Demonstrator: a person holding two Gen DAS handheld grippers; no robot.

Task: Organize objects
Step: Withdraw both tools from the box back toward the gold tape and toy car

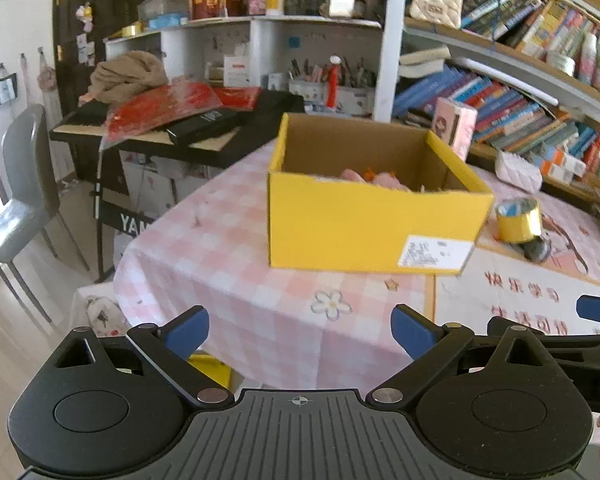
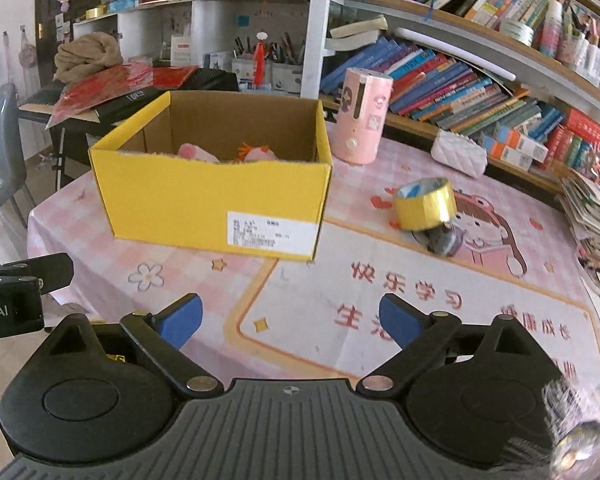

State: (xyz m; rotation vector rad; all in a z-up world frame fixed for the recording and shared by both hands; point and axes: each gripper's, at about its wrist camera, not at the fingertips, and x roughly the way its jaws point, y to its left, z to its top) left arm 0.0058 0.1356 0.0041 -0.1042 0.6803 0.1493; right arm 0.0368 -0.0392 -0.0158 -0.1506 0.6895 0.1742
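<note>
Right wrist view shows my right gripper with its blue pads spread wide and nothing between them, hanging over the near part of the table. The gold tape roll lies ahead and to the right of this claw, well beyond the fingertips, on the pink cartoon mat. It is tipped on its side so that its open core faces up and to the left, and it leans against a smaller dark roll that touches its lower edge. The yellow box stands ahead and to the left, open at the top, with pink soft things already lying inside.

My left gripper is likewise released and empty, and from its own camera the yellow box sits almost straight ahead, while the gold tape roll shows just past the box's right corner.

I judge the tape roll to be the next loose thing to put away, and my right hand is the nearer one to it. The reach must swing right and forward. Since the roll's axis is tilted, I would close across its band rather than try to hook the core, and mind that the dark roll beneath may shift.
</note>
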